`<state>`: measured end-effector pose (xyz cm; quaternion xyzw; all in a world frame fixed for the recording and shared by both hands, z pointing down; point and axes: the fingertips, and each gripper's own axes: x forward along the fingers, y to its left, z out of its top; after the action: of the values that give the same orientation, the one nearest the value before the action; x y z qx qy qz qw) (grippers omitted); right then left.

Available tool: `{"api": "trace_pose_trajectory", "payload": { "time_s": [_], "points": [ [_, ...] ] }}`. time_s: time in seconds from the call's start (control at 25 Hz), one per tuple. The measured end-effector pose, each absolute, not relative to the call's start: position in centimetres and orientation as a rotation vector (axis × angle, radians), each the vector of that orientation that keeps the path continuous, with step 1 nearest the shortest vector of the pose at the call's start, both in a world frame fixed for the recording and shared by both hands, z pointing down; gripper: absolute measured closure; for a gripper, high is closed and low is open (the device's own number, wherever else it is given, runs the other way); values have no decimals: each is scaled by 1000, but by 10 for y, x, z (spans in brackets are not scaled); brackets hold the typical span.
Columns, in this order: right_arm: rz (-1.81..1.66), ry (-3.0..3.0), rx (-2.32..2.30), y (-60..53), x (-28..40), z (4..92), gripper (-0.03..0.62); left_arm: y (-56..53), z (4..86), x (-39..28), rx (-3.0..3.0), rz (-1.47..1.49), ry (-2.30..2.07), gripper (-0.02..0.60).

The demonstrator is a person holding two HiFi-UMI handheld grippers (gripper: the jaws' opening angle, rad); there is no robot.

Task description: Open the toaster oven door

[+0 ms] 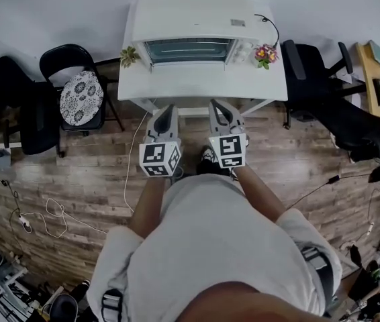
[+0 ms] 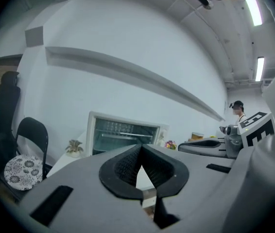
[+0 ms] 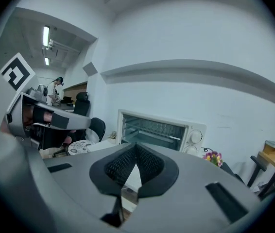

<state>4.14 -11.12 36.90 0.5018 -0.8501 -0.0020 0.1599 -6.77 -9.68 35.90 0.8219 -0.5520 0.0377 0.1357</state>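
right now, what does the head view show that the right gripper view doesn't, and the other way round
Only the head view: the person's torso, a white cable on the floor, and the right gripper from above with its marker cube.

Only the right gripper view: the oven's two knobs, a ceiling light, a distant person, and that gripper's pads meeting on nothing.

Both: the toaster oven on the white table, the pink flowers beside it, and the patterned chair cushion.
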Motion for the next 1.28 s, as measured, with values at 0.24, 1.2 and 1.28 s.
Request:
{"api": "trace_pose_trajectory", "payload": {
  "time_s": [0.24,1.2,1.28],
  "points": [
    [-79,-2508,1489,-110,47,307,594,-96,303,-73,2436,62,-1691,565],
    [-241,-2517,1566,-98,69,249,594,-76,254,-76,2502,-23,-1748,565],
    [-238,-2516,1568,-98,69,250,594,-76,254,-76,2501,-32,-1742,565]
  ]
}}
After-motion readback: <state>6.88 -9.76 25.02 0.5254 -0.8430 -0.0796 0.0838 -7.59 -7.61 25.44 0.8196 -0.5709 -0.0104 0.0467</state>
